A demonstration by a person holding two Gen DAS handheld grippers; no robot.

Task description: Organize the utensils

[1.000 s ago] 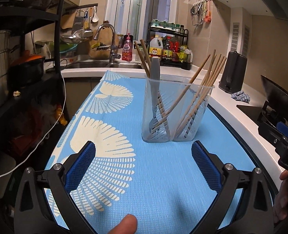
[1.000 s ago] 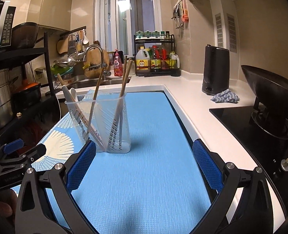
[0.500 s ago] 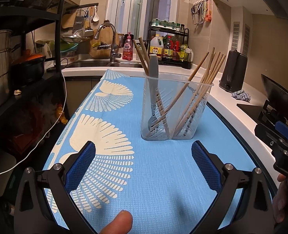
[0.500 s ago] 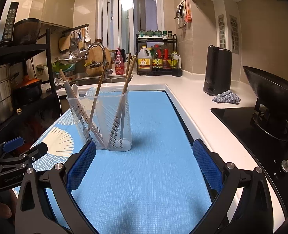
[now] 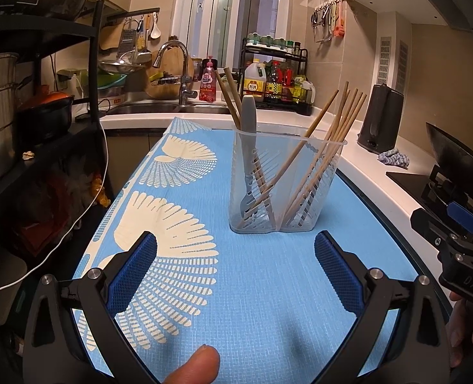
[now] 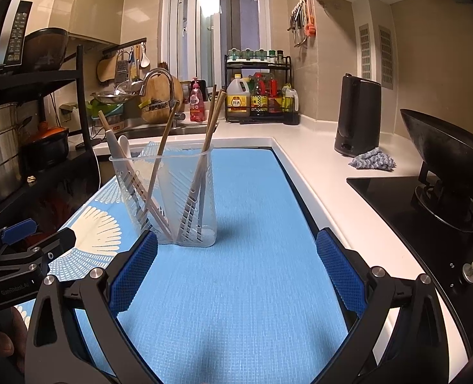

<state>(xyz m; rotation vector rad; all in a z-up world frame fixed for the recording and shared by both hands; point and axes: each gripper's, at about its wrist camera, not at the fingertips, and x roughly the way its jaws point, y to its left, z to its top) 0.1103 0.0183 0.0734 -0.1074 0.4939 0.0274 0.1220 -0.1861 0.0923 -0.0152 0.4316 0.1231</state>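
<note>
The clear slotted utensil holder [image 5: 286, 188] stands upright on the blue mat [image 5: 246, 294] that covers the bench, with a divider splitting it into two compartments. In the left wrist view, the right compartment holds a bundle of wooden chopsticks [image 5: 329, 147] with tips down and upper ends leaning toward the right, while the left compartment holds a grey-handled fork [image 5: 248, 147] standing nearly vertical, tines down, with two more chopsticks slanting up and to the left behind it. The left tool [image 5: 235, 272] is level and low over the mat just short of the holder, its blue pads spread wide with nothing between them; a fingertip shows at the bottom edge. The right tool [image 6: 236, 268] is likewise spread wide and empty, pointing along the mat with the holder just beyond its left pad.
</note>
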